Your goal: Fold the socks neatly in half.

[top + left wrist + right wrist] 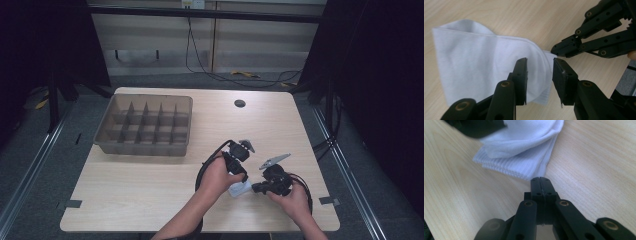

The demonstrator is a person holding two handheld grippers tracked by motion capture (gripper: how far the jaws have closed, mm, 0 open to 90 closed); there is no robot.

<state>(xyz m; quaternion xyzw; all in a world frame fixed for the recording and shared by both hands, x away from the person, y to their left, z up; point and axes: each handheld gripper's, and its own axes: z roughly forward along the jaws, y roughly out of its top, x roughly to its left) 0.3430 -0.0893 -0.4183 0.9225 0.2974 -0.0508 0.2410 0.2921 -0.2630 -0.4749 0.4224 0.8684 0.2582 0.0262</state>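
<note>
Here white sock (481, 67) folded flat, ribbed cuff; left hand-held gripper (539, 80) released over it, right hand-held gripper (540, 185) pinching cuff corner.

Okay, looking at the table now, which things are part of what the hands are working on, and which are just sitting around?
In use:
- folded white cotton sock, flat on the wooden table
- left claw, jaws apart over the sock's ribbed cuff
- right claw, jaws shut at the sock's edge

Just lying about:
- brown plastic divided tray, far left
- loose black cable on the floor beyond
</note>
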